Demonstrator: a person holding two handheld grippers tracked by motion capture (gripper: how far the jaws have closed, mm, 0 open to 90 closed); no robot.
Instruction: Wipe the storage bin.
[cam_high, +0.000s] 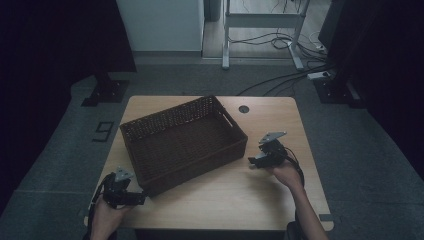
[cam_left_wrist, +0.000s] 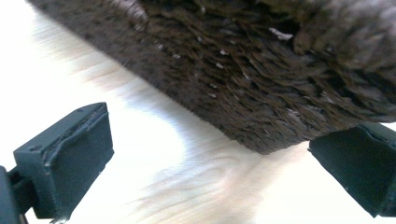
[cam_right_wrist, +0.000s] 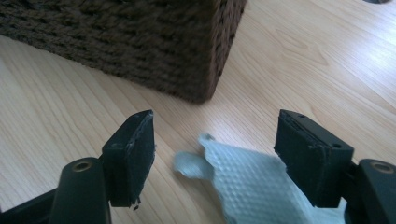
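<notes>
Tissue (cam_right_wrist: 261, 186) between right gripper (cam_right_wrist: 224, 154) jaws (untouched)

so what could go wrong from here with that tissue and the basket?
1. The white paper tissue lies loose between the right gripper's open jaws; closing may catch only an edge and drop it.
2. The left gripper sits open by the brown wicker basket's corner and could nudge it across the wooden table.

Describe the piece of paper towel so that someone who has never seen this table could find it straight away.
Start at the wooden table and find the big dark woven basket in its middle. Go to the basket's near right corner, where the right gripper points; between its open jaws lies the paper towel, flat on the wood. It is pale, thin and dimpled, with a ragged edge, unlike the dark basket and black jaws.
</notes>
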